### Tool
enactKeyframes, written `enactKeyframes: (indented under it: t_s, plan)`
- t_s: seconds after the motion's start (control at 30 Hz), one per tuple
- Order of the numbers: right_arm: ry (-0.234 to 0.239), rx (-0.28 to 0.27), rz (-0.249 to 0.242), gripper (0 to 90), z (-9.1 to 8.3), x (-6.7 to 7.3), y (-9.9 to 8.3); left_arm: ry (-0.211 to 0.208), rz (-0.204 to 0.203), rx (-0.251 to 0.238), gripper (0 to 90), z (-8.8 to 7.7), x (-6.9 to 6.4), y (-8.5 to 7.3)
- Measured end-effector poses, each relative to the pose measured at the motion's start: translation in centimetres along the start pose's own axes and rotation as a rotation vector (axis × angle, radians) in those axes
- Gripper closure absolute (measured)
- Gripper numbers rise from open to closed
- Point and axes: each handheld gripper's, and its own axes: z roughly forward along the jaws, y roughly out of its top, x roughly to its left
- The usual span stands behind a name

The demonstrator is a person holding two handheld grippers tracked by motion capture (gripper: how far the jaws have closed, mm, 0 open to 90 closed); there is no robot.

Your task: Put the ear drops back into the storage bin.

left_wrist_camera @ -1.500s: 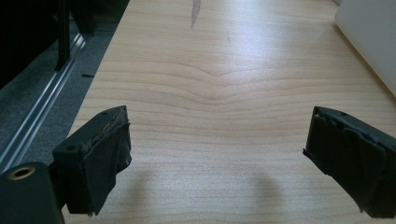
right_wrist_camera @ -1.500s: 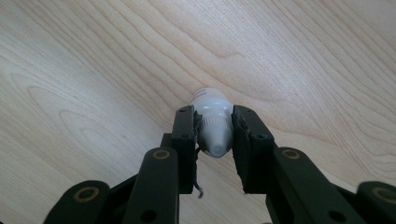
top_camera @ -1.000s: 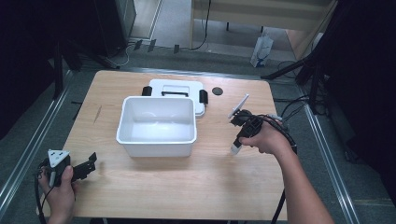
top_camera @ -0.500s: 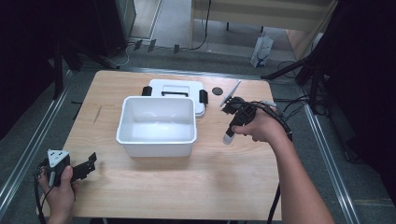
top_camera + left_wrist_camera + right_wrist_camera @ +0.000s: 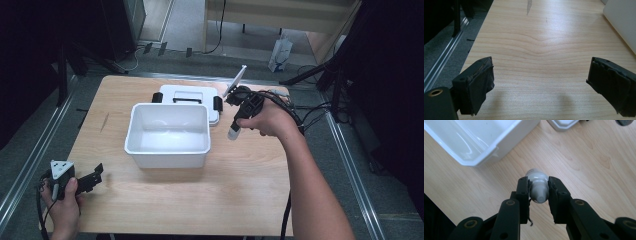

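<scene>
Right gripper (image 5: 235, 116) lifted since earlier frame, now nearer white plastic tub (image 5: 170, 134), beside its right wall. Pale wooden tabletop (image 5: 240, 185), grey floor around. Jaws clamped on small white bottle (image 5: 537, 186), long axis running along jaws, pointing down at table; gripper view alone shows ribbed neck. Left gripper (image 5: 544, 82) agape, nothing between.

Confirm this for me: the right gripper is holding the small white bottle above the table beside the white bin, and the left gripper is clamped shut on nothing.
Not quite. The left gripper stands open, jaws wide apart over bare table, as the left gripper view shows. The rest holds: the right gripper grips the small white bottle beside the white bin.
</scene>
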Motion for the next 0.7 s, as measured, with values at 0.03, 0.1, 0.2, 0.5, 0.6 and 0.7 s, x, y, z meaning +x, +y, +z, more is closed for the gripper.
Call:
enactKeyframes:
  t_s: [0.03,0.1,0.2,0.5,0.6,0.7]
  plan:
    - [-0.001,-0.003,-0.003,72.4,-0.2,0.1,0.3,0.000,0.000,0.000,7.6,0.0,0.0,0.0]
    - [-0.002,-0.003,-0.009,72.4,-0.5,0.3,0.8,0.000,0.000,0.000,7.6,0.0,0.0,0.0]
    - [-0.002,-0.009,-0.022,72.4,-1.0,0.6,1.6,-0.001,0.000,0.000,7.6,0.0,0.0,0.0]
    - [0.007,-0.025,-0.062,72.4,-1.7,2.1,4.3,-0.003,0.001,0.002,7.6,0.0,0.0,0.0]
    - [0.012,-0.023,-0.076,72.4,-1.5,2.5,4.9,-0.002,0.000,0.000,7.6,0.0,0.0,0.0]
    - [0.019,-0.022,-0.092,72.4,-1.2,3.0,5.7,-0.004,0.001,0.002,7.6,0.0,0.0,0.0]
